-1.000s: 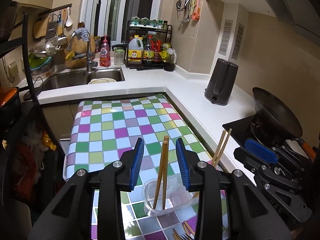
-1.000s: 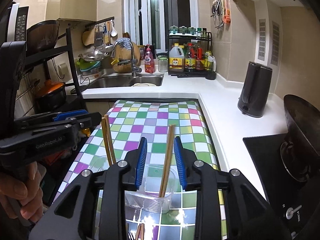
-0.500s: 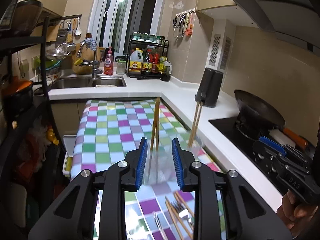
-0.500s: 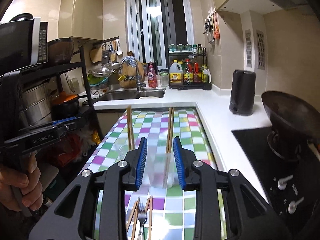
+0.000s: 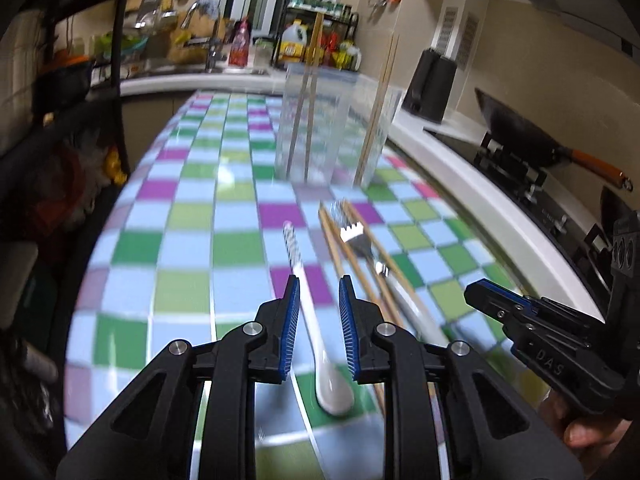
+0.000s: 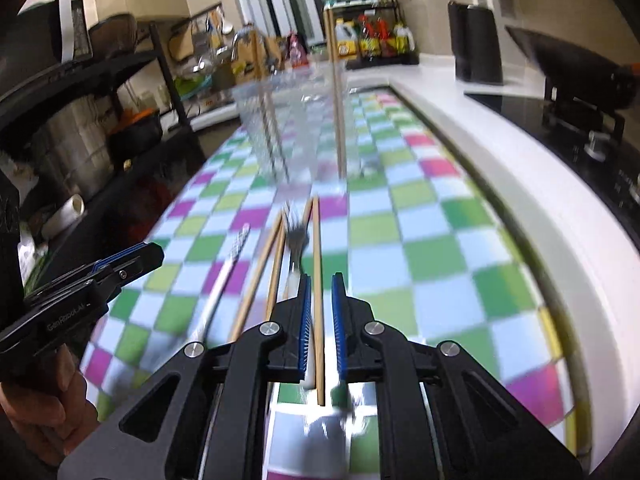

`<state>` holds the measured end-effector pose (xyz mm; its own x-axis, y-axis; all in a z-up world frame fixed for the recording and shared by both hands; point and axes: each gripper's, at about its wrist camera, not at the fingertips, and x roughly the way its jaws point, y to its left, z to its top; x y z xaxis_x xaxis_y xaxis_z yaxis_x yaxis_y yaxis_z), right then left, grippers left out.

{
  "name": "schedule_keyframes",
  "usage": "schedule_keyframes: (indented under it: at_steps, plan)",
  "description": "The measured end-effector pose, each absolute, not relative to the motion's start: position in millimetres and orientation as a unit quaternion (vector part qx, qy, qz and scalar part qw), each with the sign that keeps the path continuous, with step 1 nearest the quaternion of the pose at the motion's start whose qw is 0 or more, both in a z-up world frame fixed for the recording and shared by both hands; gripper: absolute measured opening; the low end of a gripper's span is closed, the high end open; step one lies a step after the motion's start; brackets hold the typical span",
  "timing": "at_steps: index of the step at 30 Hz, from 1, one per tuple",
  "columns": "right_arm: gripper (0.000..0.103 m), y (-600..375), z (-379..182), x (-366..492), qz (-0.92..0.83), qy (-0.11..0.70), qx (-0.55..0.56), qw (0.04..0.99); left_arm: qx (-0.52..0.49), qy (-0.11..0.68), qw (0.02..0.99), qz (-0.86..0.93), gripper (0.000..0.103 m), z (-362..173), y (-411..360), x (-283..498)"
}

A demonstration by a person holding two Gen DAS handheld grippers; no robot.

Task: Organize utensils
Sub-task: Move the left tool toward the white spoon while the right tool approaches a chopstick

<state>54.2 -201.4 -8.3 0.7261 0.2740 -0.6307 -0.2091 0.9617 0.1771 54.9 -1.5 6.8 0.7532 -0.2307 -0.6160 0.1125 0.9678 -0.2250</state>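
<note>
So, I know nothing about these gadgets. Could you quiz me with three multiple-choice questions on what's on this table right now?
1. Where is the white spoon?
A. in the wok
B. flat on the checked cloth, between the left gripper's fingers
C. in the sink

2. What colour are that gripper's pads?
A. red
B. yellow
C. blue

3. How are the chopsticks in the clear container placed?
A. standing upright
B. lying flat
C. snapped in half

Answers:
1 B: the spoon lies on the cloth in the gap between the two fingers.
2 C: both ribbed pads show blue.
3 A: the sticks rise well above the container's rim.
</note>
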Motion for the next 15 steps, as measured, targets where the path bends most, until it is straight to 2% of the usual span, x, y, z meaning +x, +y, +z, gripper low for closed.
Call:
schedule_keyframes:
  at_steps: [6,15]
  plan:
    - [0.013,-201,-37,51,0.122,0.373,0.063,0.918,-0.08,0.36,0.925,-0.091,0.02,-19,-9,34]
    - [0.013,-188,-47,51,0.111,0.386,0.012,0.916,-0.094,0.382,0.916,-0.082,0.021,-35,-10,34]
